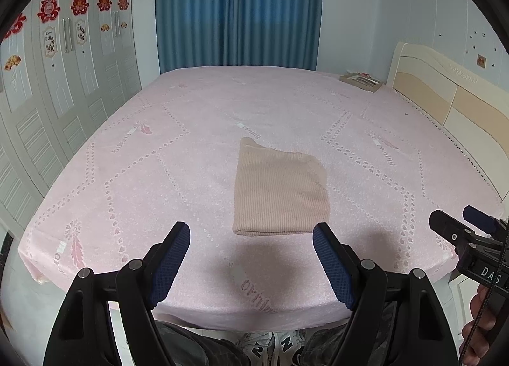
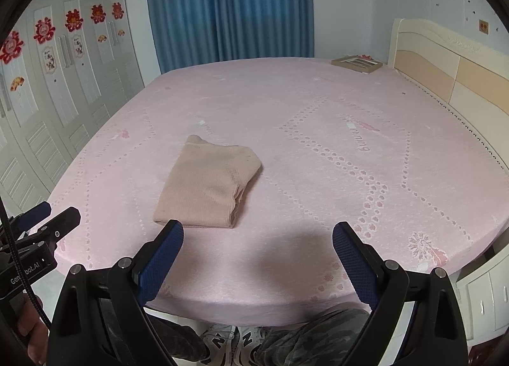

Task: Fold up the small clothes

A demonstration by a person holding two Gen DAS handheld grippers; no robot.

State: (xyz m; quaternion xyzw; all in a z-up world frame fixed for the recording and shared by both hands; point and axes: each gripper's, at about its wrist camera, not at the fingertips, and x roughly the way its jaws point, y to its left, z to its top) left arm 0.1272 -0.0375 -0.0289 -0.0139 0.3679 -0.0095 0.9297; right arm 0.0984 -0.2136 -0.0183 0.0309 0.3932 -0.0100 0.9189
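Note:
A beige ribbed garment (image 1: 280,189) lies folded into a compact rectangle on the pink bed cover (image 1: 159,156), near the front edge. In the right wrist view the folded garment (image 2: 208,183) shows stacked layers along its right side. My left gripper (image 1: 251,232) hovers open just in front of the garment's near edge, nothing between its blue pads. My right gripper (image 2: 258,232) is open too, held off to the right of the garment; its left fingertip (image 2: 173,235) overlaps the garment's near edge in the picture. Each gripper shows at the edge of the other's view.
A flat box (image 1: 361,80) lies at the bed's far right corner by the cream headboard (image 1: 445,102). A white wardrobe (image 1: 63,95) stands along the left, blue curtains (image 1: 238,10) behind. The person's shoes (image 2: 232,343) and trousers show below the bed's front edge.

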